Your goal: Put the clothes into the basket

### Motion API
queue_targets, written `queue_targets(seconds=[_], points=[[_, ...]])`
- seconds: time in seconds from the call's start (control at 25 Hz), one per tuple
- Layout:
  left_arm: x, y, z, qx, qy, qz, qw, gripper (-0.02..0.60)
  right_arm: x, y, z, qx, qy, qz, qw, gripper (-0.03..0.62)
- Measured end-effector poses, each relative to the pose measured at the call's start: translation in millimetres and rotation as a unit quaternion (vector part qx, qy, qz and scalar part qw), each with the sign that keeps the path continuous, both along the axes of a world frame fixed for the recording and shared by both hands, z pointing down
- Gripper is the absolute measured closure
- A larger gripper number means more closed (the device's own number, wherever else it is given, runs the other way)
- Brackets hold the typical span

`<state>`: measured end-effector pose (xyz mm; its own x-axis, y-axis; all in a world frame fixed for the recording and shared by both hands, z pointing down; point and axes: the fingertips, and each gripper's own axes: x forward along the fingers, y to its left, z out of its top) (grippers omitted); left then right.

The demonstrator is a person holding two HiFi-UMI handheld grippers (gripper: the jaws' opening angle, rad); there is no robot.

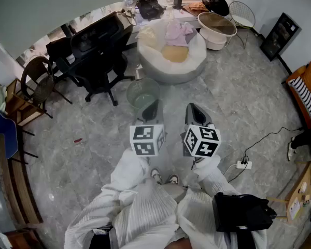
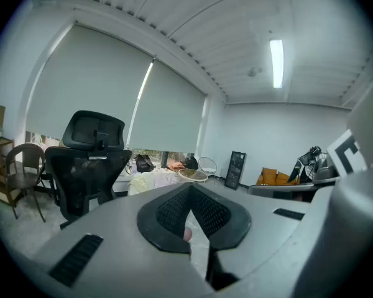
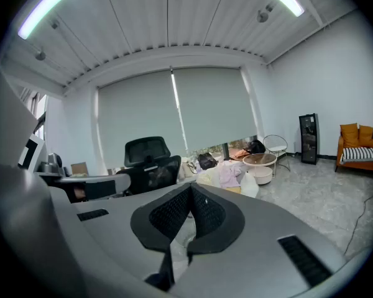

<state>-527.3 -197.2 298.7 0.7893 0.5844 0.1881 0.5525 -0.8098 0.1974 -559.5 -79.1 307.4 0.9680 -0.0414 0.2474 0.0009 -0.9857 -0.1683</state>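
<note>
The clothes lie in a heap on a white beanbag (image 1: 171, 66) far ahead: a pink piece (image 1: 179, 32), a tan piece (image 1: 174, 53) and a cream piece (image 1: 147, 35). A pale green see-through basket (image 1: 142, 93) stands on the floor just in front of my left gripper (image 1: 151, 107). That gripper is shut and holds nothing. My right gripper (image 1: 193, 109) hangs beside it, also shut and empty. Both point roughly level toward the beanbag, well short of it. The left gripper (image 2: 189, 191) looks at the heap (image 2: 150, 179). The right gripper (image 3: 191, 190) sees the pink piece (image 3: 227, 174).
A black office chair (image 1: 101, 51) stands left of the beanbag. Two round white tubs (image 1: 216, 29) and a wire chair (image 1: 242, 14) sit at the back right. Wooden chairs (image 1: 33, 87) line the left side. A power strip and cable (image 1: 243, 164) lie right of my feet.
</note>
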Motion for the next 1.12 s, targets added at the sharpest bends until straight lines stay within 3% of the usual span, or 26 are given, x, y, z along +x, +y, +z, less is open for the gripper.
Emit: queue_targets(seconds=[0.36,0.8,1.12], points=[[7,2,-3,-0.006,-0.002,0.004,1.0000,0.578,7,-1,-6,0.016,0.008,-0.002,1.000,0.569],[44,-4,18,-0.005,-0.020,0.022,0.9995,0.578,38,0,13,0.017,-0.009,0.032,0.999,0.569],[82,17,28,-0.001,-0.031,0.028,0.9991,0.578,70,31,25,0.026,-0.022,0.057,0.998,0.569]])
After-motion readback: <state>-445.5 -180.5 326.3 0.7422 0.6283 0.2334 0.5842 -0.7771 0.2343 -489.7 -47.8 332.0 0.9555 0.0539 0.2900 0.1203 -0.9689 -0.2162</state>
